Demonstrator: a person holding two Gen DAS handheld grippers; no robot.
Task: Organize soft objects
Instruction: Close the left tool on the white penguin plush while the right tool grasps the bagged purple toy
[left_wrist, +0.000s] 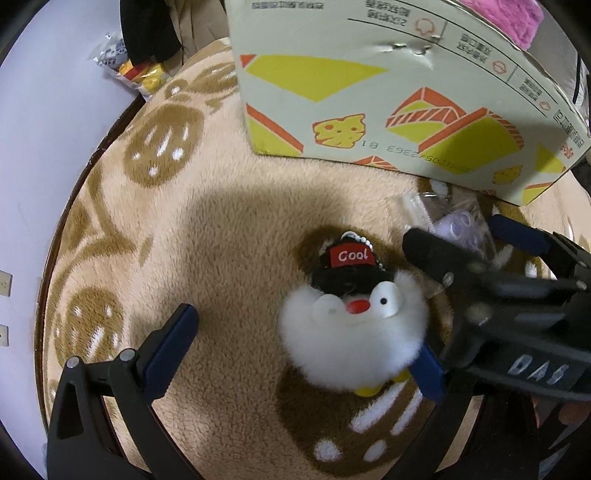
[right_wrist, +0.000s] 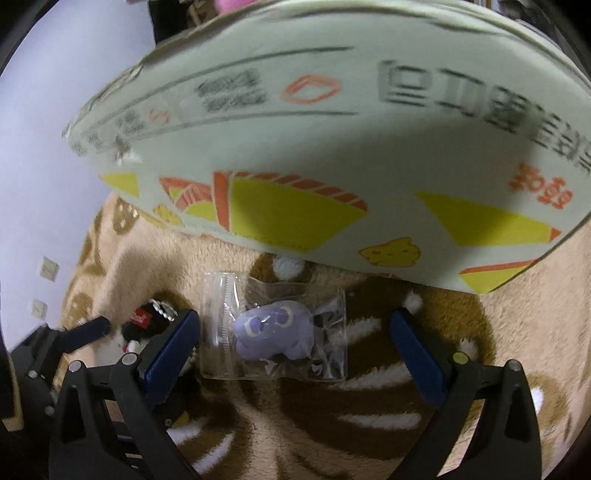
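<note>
Both grippers are hovering over toys on the blanket.

I'm holding the left gripper (left_wrist: 301, 350) with jaws open around the white plush toy (left_wrist: 351, 332); my right gripper (right_wrist: 295, 347) is spreading open jaws around the bagged purple toy (right_wrist: 273, 332), near the box (right_wrist: 332, 147).

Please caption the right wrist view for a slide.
Open right gripper straddles a bagged purple toy before the box.

Indoor light is dim and warm, falling from above. A broad soft shadow lies on the fleece blanket (left_wrist: 229, 229) toward 9 o'clock. The cardboard box (right_wrist: 332, 147) is motion-blurred in the right wrist view. Fisheye bending and dark vignetting mark all edges.
</note>
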